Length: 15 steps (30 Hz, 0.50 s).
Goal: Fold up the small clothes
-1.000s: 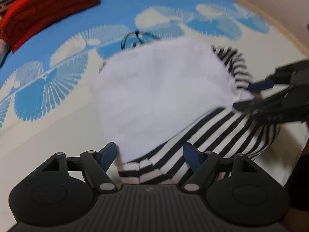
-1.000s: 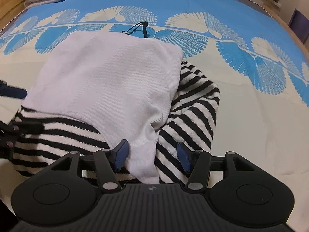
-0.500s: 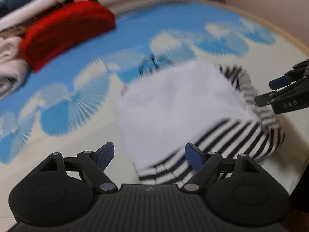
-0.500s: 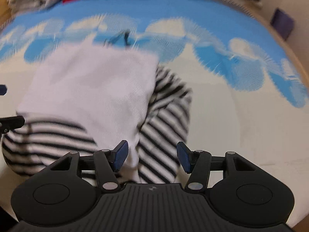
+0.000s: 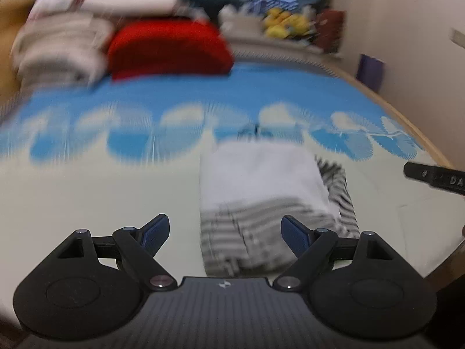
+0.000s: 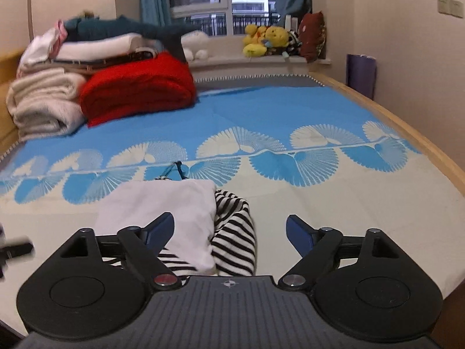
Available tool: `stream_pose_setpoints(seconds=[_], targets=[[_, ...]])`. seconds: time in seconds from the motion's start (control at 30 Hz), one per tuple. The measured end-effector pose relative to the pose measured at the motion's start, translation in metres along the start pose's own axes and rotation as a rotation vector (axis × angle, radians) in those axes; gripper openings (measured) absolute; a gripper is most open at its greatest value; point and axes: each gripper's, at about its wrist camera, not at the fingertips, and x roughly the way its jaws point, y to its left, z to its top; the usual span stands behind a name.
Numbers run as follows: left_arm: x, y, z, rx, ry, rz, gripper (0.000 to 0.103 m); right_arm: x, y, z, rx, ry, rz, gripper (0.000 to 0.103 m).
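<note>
The left gripper (image 5: pixel 225 231) and right gripper (image 6: pixel 230 231) are both pointing downward, jaws having just been opening, nothing pressing between them.

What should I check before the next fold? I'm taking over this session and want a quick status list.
1. Left claw open, nothing between its fingers: ok; its jaws have just been opening.
2. Right claw open, not pinching cloth: ok; its jaws have just been opening.
3. Striped garment lies on the bed sheet, free of both claws: ok.
4. White garment lies on top of the striped one: ok.
5. Fold edges aligned: cannot tell, the left view is blurred.
6. Black cord at the far edge of the white garment tucked in: not ok, it sticks out.
</note>
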Motion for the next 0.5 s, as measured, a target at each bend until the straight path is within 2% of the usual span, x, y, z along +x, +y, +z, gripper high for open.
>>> stream_pose_setpoints(seconds=[0.1, 0.17, 0.27, 0.33, 0.4, 0.5], targets=[[0.008, -0.01, -0.029, -0.02, 0.077, 0.028, 0.088, -0.005, -0.001, -0.015, -0.008, 0.008, -0.017, 0.09], [0.016, -0.015, -0.037, -0.013, 0.105, 0.046, 0.088, -0.005, -0.001, -0.027, -0.004, 0.05, -0.022, 0.09], [0.027, -0.02, -0.038, 0.012, 0.1, 0.111, 0.088, -0.007, 0.005, -0.04, -0.005, 0.101, 0.007, 0.09], [0.031, -0.021, -0.032, -0.004, 0.087, 0.116, 0.088, -0.006, 0.007, -0.045, -0.015, 0.122, 0.025, 0.09], [0.034, -0.019, -0.031, -0.022, 0.077, 0.127, 0.098, -0.004, 0.009, -0.049, -0.021, 0.145, 0.029, 0.09], [0.033, -0.021, -0.031, -0.038, 0.064, 0.134, 0.102, 0.0, 0.013, -0.052, -0.034, 0.177, 0.034, 0.09]])
